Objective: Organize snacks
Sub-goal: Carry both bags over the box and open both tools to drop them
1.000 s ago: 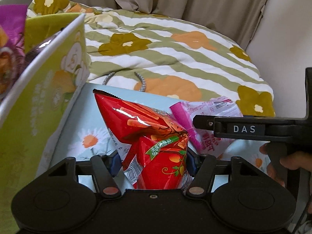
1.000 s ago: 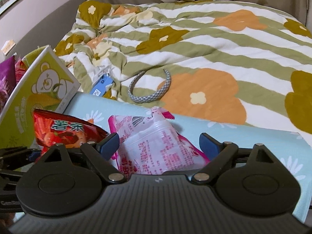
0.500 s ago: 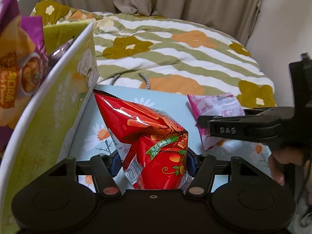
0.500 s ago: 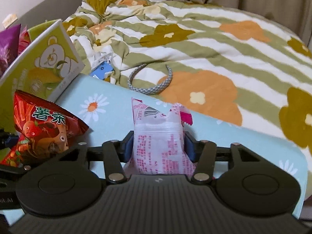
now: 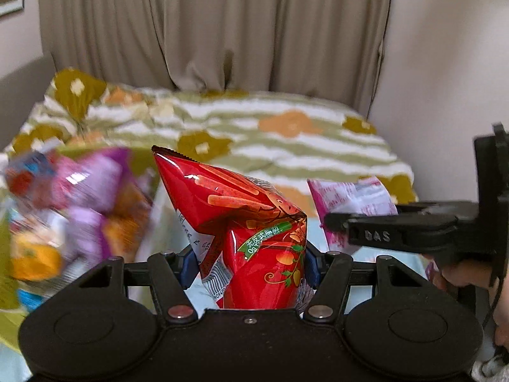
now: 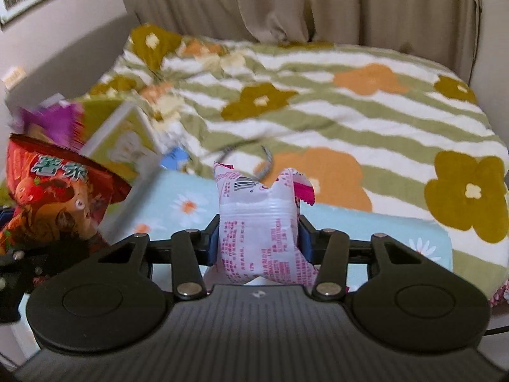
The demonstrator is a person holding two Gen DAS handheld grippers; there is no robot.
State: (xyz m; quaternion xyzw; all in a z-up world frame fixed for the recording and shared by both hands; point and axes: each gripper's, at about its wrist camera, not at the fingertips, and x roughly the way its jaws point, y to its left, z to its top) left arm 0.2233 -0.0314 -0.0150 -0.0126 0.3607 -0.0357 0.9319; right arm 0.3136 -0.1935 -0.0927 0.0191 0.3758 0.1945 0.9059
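My left gripper (image 5: 249, 262) is shut on a red snack bag (image 5: 241, 222) and holds it up in the air; the bag also shows at the left of the right wrist view (image 6: 54, 194). My right gripper (image 6: 257, 242) is shut on a pink and white snack packet (image 6: 259, 222), lifted above the light blue daisy-print surface (image 6: 366, 226); the packet shows to the right in the left wrist view (image 5: 350, 197). A green carton (image 6: 124, 140) holding purple and orange snack bags (image 5: 79, 197) stands to the left, blurred.
A bed with a green, white and orange flowered quilt (image 6: 318, 102) lies behind the blue surface. A grey hairband (image 6: 267, 159) and a small blue item (image 6: 175, 159) lie on the quilt's near edge. Beige curtains (image 5: 222, 31) hang behind.
Both grippers have risen with their packets, so the views now look over the bed at the curtains. The right gripper closed on the pink packet one second ago.
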